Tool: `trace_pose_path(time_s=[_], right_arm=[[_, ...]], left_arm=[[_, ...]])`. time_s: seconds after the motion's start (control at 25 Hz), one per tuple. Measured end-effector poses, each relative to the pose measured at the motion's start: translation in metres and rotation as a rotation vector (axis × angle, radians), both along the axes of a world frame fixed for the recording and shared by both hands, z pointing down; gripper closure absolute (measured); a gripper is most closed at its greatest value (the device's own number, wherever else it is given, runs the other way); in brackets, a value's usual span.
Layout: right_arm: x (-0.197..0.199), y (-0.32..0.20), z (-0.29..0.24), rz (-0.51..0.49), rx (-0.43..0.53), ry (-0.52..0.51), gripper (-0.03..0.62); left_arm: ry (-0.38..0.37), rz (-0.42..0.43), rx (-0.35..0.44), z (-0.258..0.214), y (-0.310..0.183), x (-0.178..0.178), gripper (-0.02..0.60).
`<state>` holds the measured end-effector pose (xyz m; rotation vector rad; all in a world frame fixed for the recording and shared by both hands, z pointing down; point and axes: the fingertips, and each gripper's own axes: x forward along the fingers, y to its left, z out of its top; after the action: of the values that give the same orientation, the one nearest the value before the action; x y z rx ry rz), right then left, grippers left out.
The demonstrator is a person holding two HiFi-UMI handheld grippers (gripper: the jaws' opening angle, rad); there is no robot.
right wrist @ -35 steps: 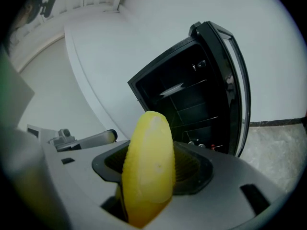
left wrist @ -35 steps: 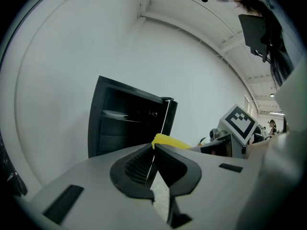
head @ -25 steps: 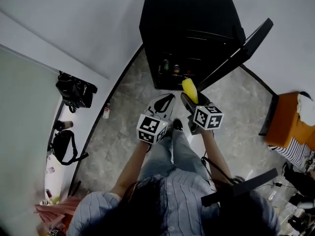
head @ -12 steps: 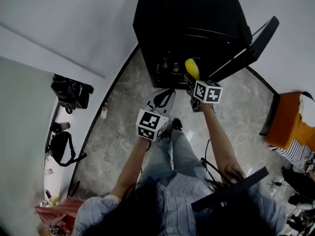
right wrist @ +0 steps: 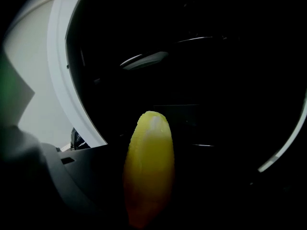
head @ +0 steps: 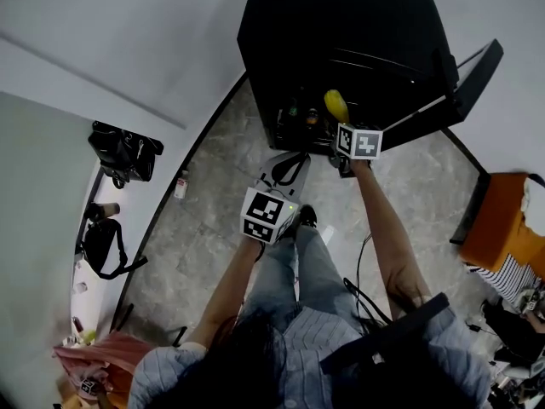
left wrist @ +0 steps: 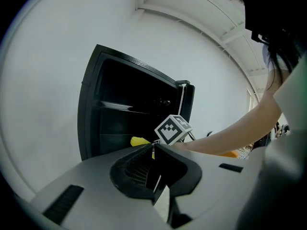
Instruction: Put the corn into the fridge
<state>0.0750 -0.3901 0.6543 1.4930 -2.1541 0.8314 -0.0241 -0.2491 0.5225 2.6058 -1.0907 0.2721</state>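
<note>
Your right gripper (head: 337, 126) has its fingers clamped on the corn (right wrist: 148, 171) low down, tip poking just inside the open fridge (head: 341, 24); looks light, stiff, maybe slick, so grip low and firm, left gripper (left wrist: 154, 174) closed empty outside the fridge

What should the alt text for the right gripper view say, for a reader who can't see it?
A yellow corn cob is clamped in the right gripper, its tip pointing into the dark inside of an open fridge. A pale shelf edge glints within, and a strip of white wall shows at the left.
</note>
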Motion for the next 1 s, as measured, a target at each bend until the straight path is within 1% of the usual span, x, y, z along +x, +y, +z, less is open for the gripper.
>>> trace_pose_path(time_s=[0.16, 0.48, 0.76, 1.0], right_arm=[[-0.005, -0.01, 0.01, -0.043, -0.006, 0.06, 0.338], [-0.012, -0.025, 0.015, -0.09, -0.006, 0.11, 0.338], [-0.002, -0.034, 0.027, -0.093, -0.022, 0.141, 0.338], [0.003, -0.054, 0.035, -0.088, -0.03, 0.163, 0.338]], left_arm=[[0.0, 0.0, 0.005, 0.0, -0.004, 0.002, 0.574], [-0.006, 0.004, 0.0, 0.002, -0.004, 0.005, 0.574], [-0.009, -0.018, -0.021, 0.006, -0.006, 0.004, 0.574], [-0.007, -0.046, -0.036, 0.01, -0.01, 0.003, 0.574]])
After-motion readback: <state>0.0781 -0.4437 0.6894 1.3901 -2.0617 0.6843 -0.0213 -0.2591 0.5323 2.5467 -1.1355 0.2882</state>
